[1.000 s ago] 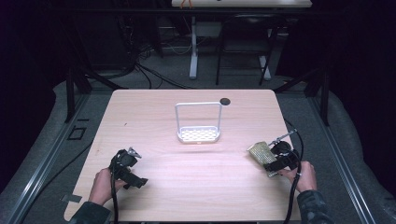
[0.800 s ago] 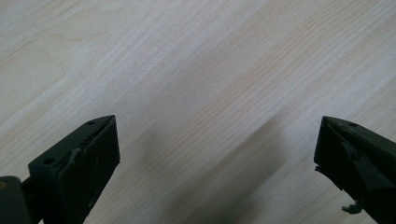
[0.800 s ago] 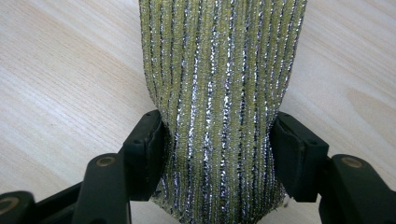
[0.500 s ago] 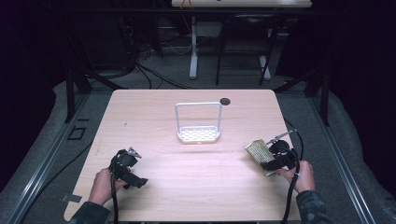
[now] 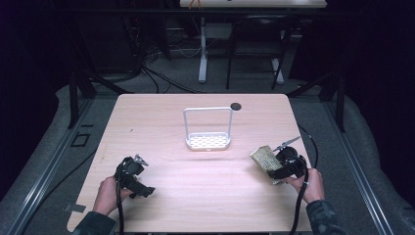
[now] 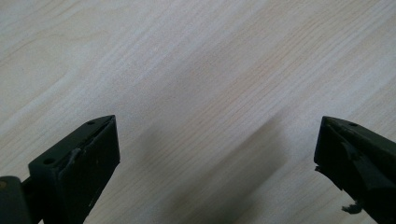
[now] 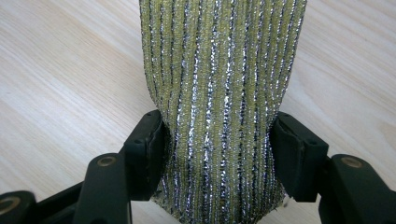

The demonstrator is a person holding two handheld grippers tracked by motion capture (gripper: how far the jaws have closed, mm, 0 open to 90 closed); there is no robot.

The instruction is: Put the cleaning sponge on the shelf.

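Observation:
My right gripper point(image 5: 274, 169) is shut on a yellow-and-silver striped scouring sponge point(image 5: 265, 157), held just above the table at the right front. In the right gripper view the sponge point(image 7: 222, 88) bulges out between the two black pads point(image 7: 149, 149), pinched at its waist. A white wire sponge rack point(image 5: 208, 141) with a tall loop handle stands at the table's middle, up and left of the sponge. My left gripper point(image 5: 139, 185) rests low at the front left, open, and its jaws point(image 6: 217, 168) stand wide over bare wood.
A small dark round disc point(image 5: 236, 105) lies near the far edge, behind the rack. The light wooden table point(image 5: 161, 117) has black frame rails along both sides. Cables trail from both grippers toward the front edge.
My right gripper with the sponge has drifted a little to the left, toward the rack. The left gripper has stayed where it was.

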